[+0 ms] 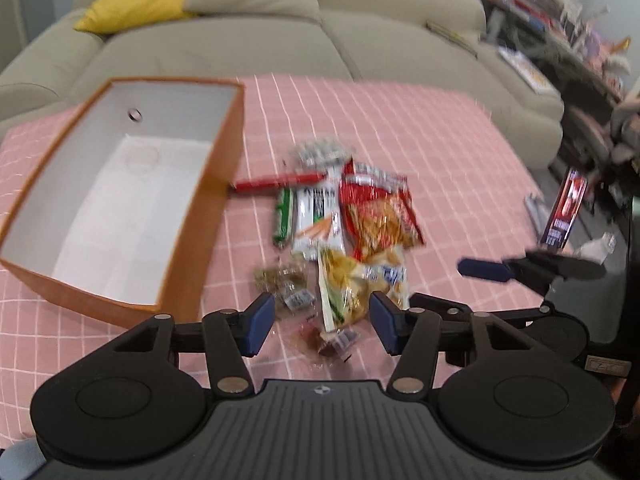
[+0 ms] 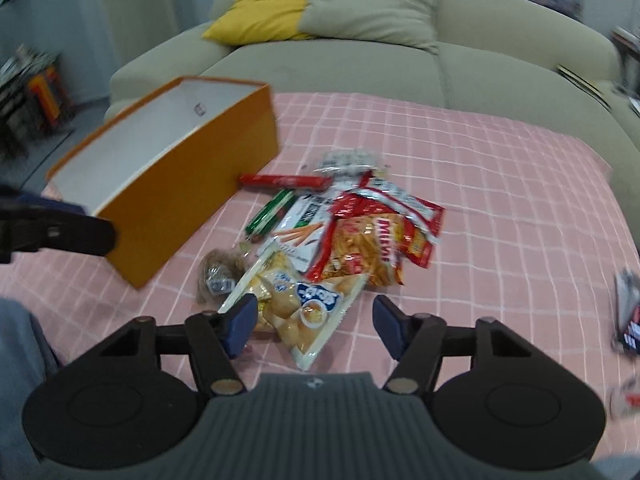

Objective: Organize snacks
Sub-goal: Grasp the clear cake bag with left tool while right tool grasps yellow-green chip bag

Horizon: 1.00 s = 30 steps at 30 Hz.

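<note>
An empty orange box with a white inside stands at the left of the pink checked tablecloth; it also shows in the right wrist view. A pile of snack packets lies right of it: a red stick, a green bar, a white carrot-print pack, a red noodle bag, a yellow puff bag and small clear-wrapped sweets. My left gripper is open and empty above the near edge of the pile. My right gripper is open and empty over the yellow puff bag.
A beige sofa with a yellow cushion stands behind the table. A dark packet lies at the table's right edge, with cluttered shelves beyond. The right gripper shows in the left wrist view.
</note>
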### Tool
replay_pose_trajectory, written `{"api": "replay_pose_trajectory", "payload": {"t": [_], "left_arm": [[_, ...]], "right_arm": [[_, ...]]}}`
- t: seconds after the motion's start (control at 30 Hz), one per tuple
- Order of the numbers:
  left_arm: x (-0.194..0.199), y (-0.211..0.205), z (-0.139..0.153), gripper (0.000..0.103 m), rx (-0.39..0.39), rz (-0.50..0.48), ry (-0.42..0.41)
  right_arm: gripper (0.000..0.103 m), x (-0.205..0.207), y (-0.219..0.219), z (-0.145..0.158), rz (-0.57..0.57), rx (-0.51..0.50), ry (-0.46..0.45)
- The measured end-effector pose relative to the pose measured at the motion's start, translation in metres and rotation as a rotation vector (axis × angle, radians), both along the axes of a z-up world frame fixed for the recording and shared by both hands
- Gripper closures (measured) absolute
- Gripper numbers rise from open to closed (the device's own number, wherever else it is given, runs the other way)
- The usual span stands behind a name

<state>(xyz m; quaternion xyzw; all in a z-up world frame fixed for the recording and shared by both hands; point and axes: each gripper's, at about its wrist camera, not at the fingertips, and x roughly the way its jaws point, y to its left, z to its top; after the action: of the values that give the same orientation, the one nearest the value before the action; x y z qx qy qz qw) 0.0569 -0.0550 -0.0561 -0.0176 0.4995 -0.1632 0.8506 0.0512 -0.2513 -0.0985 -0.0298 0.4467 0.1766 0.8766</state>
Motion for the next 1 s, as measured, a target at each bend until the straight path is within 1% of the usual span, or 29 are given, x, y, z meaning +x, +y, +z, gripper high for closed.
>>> {"api": "replay_pose_trajectory", "payload": {"t": [0.07,0.13,0.3,0.43,0.5,0.53,0.57,0.7,0.73,0.77,0.8,0.83,0.9,0.97,1.0], "left_arm": [[0.007,-0.004,-0.013,0.039,0.026,-0.025,0.031],[0.011,-0.006,-0.024,0.039,0.041,-0.029,0.068],[0.026,-0.005,-0.049,0.039,0.071,0.028,0.108],[0.038,-0.009,-0.063,0.039,0.111,0.033,0.12],[0.042,-0.01,-0.068,0.039,0.118,0.041,0.129],[0.044,-0.01,-0.071,0.039,0.119,0.048,0.135],[0.047,-0.01,-0.074,0.039,0.122,0.055,0.139],[0.055,-0.008,-0.087,0.039,0.118,0.077,0.161],[0.057,-0.008,-0.089,0.039,0.115,0.085,0.164],[0.058,-0.008,-0.091,0.037,0.111,0.094,0.164],[0.061,-0.008,-0.094,0.036,0.103,0.103,0.163],[0.062,-0.008,-0.097,0.033,0.098,0.113,0.163],[0.066,-0.007,-0.103,0.031,0.091,0.134,0.172],[0.069,-0.008,-0.108,0.03,0.078,0.147,0.178],[0.07,-0.008,-0.11,0.03,0.069,0.155,0.178]], "right_arm": [[0.042,0.005,0.009,-0.006,0.089,-0.026,-0.001],[0.04,0.01,0.017,-0.012,0.147,-0.065,-0.018],[0.039,0.025,0.026,-0.028,0.239,-0.122,-0.028],[0.038,0.031,0.032,-0.043,0.313,-0.151,-0.001],[0.037,0.034,0.035,-0.05,0.331,-0.158,0.017],[0.033,0.035,0.036,-0.053,0.33,-0.166,0.022],[0.031,0.036,0.037,-0.056,0.328,-0.17,0.027],[0.032,0.043,0.036,-0.07,0.302,-0.165,0.091],[0.033,0.044,0.036,-0.073,0.293,-0.16,0.104],[0.04,0.045,0.034,-0.075,0.284,-0.152,0.115],[0.044,0.046,0.032,-0.076,0.275,-0.145,0.127],[0.047,0.047,0.031,-0.077,0.264,-0.133,0.139],[0.05,0.049,0.028,-0.077,0.245,-0.108,0.149],[0.059,0.049,0.026,-0.076,0.231,-0.092,0.153],[0.06,0.049,0.026,-0.074,0.221,-0.081,0.155]]}}
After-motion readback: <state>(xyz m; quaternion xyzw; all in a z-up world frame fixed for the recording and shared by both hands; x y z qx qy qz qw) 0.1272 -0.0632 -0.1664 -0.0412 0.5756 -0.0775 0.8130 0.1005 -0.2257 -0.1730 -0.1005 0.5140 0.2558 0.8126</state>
